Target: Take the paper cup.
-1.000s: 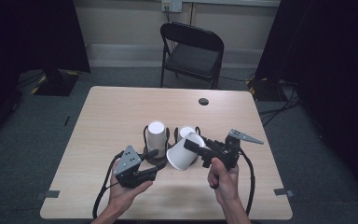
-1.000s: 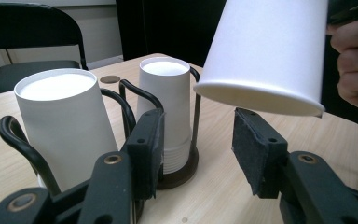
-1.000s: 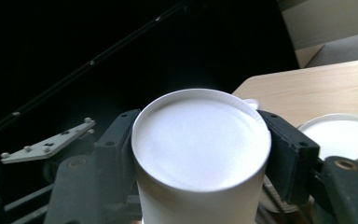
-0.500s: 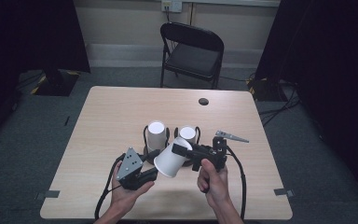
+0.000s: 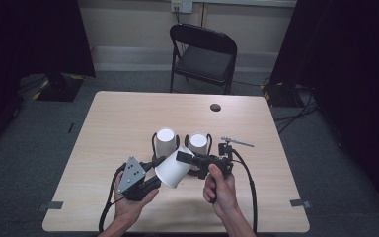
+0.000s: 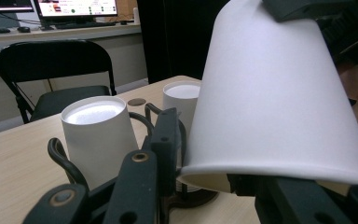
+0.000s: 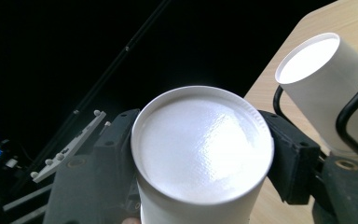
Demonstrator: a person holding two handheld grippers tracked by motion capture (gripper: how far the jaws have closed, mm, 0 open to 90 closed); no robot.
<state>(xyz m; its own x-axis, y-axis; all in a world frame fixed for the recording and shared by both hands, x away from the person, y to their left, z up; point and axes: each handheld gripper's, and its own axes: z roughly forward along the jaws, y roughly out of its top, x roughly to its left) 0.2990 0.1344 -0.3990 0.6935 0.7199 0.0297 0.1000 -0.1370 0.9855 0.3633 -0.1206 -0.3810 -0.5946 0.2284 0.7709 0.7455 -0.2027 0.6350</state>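
On the light wooden table (image 5: 108, 123), two white paper cups stand upside down in black wire holders at its centre, one (image 5: 166, 143) at nine o'clock of the other (image 5: 198, 143), and a third white paper cup (image 5: 173, 168) hangs tilted at six o'clock of them. That makes three cups and two hand-held grippers. By my judgement a handover is midway: the right hand-held gripper (image 5: 187, 159) clamps the tilted cup's base, while the left hand-held gripper (image 5: 154, 173), jaws just closing, brackets its rim, contact unclear.

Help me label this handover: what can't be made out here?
- Inside of the tilted cup: its mouth faces away in the high view; the left gripper view cuts it off.
- Left gripper pad contact: hidden behind the cup's rim.
- Dark disc on the table: too small to identify.
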